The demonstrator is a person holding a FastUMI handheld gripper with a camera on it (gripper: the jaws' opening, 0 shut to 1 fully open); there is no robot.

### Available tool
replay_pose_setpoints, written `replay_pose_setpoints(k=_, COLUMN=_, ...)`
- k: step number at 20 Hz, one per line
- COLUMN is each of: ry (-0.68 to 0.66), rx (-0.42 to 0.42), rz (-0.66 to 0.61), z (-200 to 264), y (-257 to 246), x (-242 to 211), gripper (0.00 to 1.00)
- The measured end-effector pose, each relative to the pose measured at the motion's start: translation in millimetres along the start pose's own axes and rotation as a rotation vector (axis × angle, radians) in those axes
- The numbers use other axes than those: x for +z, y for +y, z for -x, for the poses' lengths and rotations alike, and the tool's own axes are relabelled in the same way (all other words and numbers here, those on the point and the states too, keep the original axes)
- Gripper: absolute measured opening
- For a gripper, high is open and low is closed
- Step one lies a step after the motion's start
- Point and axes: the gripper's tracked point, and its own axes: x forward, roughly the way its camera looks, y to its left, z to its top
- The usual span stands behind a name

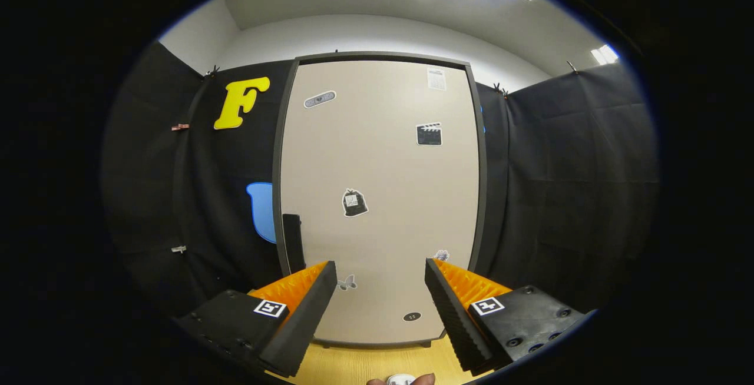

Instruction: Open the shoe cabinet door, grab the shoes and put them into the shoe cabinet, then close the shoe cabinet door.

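Shoe cabinet (380, 196) door seems fully closed, contents hidden; hand-held gripper (381, 273) spread wide, holding nothing.

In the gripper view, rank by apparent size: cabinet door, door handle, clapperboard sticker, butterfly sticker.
1. Cabinet door, shut, beyond the open gripper.
2. Dark door handle on its left edge.
3. Clapperboard sticker.
4. Butterfly sticker, between the fingertips.
All sit on the door, so nearness barely skews this.

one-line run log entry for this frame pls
stage: before opening | tall beige shoe cabinet door: closed | dark handle: on door's left edge, untouched | gripper: open, holding nothing, facing door
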Motion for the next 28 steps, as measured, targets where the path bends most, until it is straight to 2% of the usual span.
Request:
replay_pose_setpoints(k=10, ry=-0.002, rx=0.010, rz=-0.003, z=0.9, y=10.6, x=0.2, gripper=0.97)
replay_pose_setpoints(k=14, ry=0.014, rx=0.059, rz=-0.026, z=-10.5, y=42.0, x=-4.8, gripper=0.98)
replay_pose_setpoints(k=20, ry=0.022, rx=0.135, rz=-0.055, z=-54.8, y=113.8, x=-20.2, gripper=0.98)
replay_pose_setpoints(k=25, ry=0.035, rx=0.115, rz=-0.048, z=-106.7, y=139.9, x=-44.7, gripper=0.97)
replay_pose_setpoints(k=28, ry=0.057, rx=0.108, rz=-0.086, z=-127.1, y=145.9, x=-55.9, gripper=0.96)
